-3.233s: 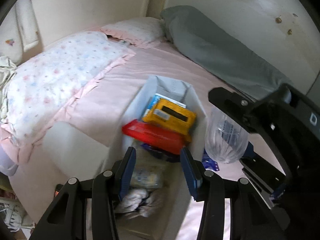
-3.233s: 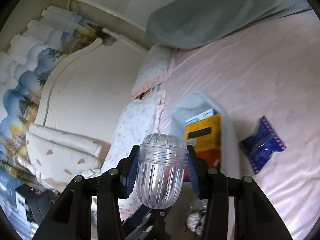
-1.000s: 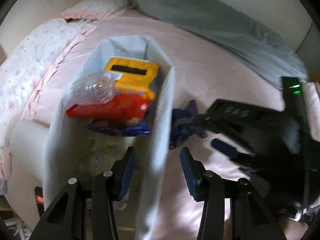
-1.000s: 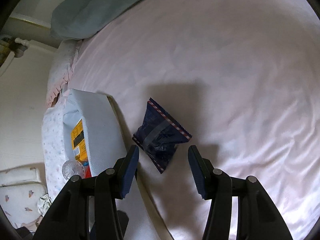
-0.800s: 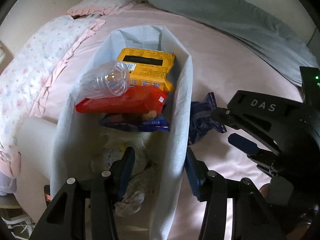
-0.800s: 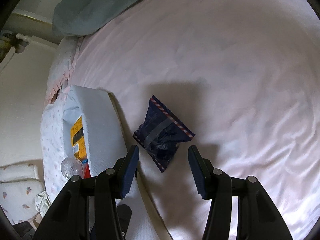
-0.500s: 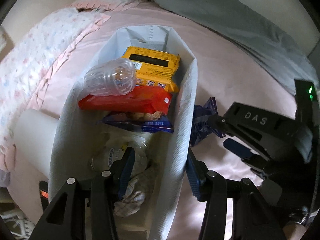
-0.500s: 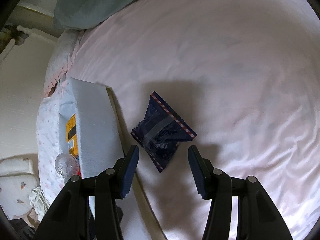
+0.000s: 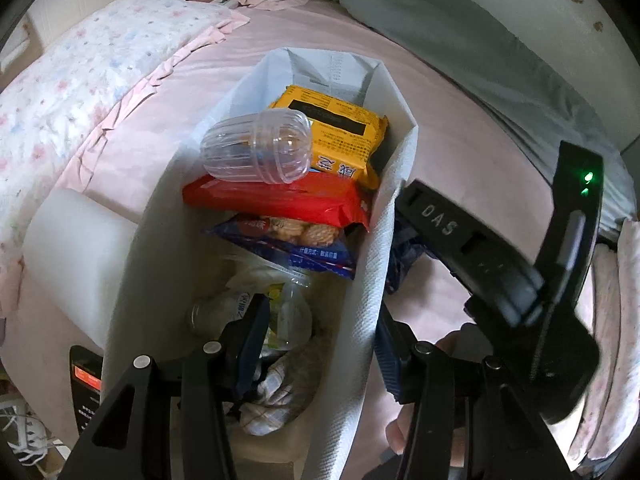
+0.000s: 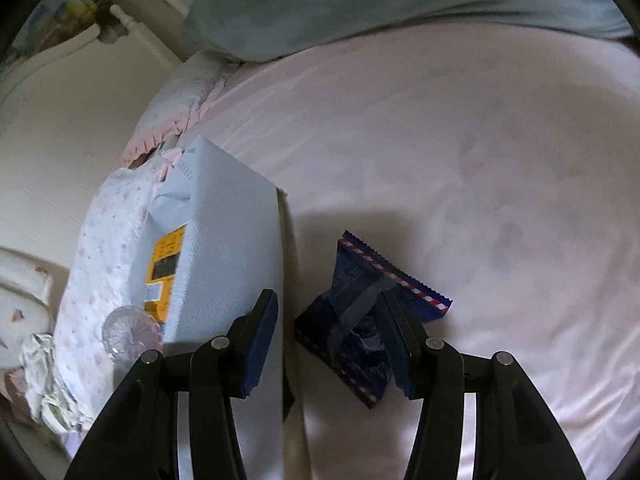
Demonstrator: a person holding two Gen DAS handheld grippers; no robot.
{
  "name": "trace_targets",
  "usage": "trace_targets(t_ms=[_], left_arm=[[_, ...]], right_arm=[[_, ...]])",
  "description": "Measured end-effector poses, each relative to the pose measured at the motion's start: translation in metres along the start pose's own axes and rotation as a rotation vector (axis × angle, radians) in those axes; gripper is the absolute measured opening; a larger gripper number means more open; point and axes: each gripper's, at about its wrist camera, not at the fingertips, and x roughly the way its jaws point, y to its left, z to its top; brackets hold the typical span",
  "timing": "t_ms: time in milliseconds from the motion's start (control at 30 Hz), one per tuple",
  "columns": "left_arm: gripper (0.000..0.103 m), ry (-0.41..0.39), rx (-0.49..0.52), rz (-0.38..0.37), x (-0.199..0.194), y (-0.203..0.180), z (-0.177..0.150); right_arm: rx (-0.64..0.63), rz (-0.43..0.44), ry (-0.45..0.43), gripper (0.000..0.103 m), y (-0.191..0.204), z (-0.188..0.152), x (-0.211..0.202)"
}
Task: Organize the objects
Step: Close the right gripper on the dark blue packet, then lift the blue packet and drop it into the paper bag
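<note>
Navy packet [image 10: 362, 322] between open right claw [image 10: 328, 344] pads.

Seen from the left wrist, the white bag's [image 9: 384, 240] wall hides most of the dark blue snack packet [image 9: 402, 256] lying just beyond it. Inside the bag, the red packet [image 9: 280, 200] covers the yellow packet's [image 9: 344, 136] lower edge. The right gripper's body [image 9: 500, 264] is blurred.

"DAS" embossed on the right hand-held gripper [image 9: 404, 236], Chinese print on blue biscuit packet [image 9: 296, 248] — unreadable
</note>
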Motion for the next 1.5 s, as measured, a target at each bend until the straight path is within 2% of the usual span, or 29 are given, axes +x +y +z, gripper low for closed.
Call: trace_targets(t_ms=[167,333,433,500,667,733,833,1000,1167,1267,1400,1500], left_arm=[[0.049,0.006,-0.016,-0.014,-0.001,0.000,-0.003],[0.049,0.007,-0.012,-0.006,-0.003,-0.003,-0.007],[0.049,0.007,-0.013,-0.004,-0.004,0.003,-0.006],[0.049,0.010,-0.014,-0.012,-0.005,0.004,-0.007],[0.049,0.014,-0.007,-0.014,0.001,0.005,0.002],[0.049,0.016,-0.004,-0.015,0.002,0.004,0.001],[0.049,0.019,0.002,-0.011,0.002,0.002,0.000],[0.049,0.019,0.017,0.004,0.000,-0.004,-0.002],[0.049,0.003,0.040,-0.007,0.003,-0.009,0.002],[0.049,-0.041,0.054,-0.030,-0.007,-0.014,0.002],[0.049,-0.115,0.040,-0.107,-0.028,-0.010,0.006],[0.049,-0.179,0.012,-0.108,-0.040,-0.001,0.010]], right_arm=[[-0.066,-0.139,0.022,0.052,-0.001,-0.002,0.011],[-0.071,-0.162,0.027,0.058,-0.002,-0.003,0.015],[-0.040,-0.157,0.050,0.063,-0.011,-0.004,0.021],[-0.010,-0.145,0.047,0.063,-0.019,-0.005,0.023],[-0.012,-0.193,0.027,0.052,-0.019,-0.006,0.020],[0.007,-0.192,0.029,0.044,-0.023,-0.005,0.017],[0.048,-0.188,0.047,0.036,-0.029,0.000,0.012],[0.130,-0.196,0.058,0.032,-0.038,0.002,-0.005],[0.165,-0.135,0.005,0.031,-0.038,0.008,-0.043],[0.155,-0.080,-0.049,0.031,-0.034,0.011,-0.073],[0.157,0.085,-0.088,0.031,-0.030,0.014,-0.100],[0.136,0.191,-0.095,0.032,-0.021,0.015,-0.108]])
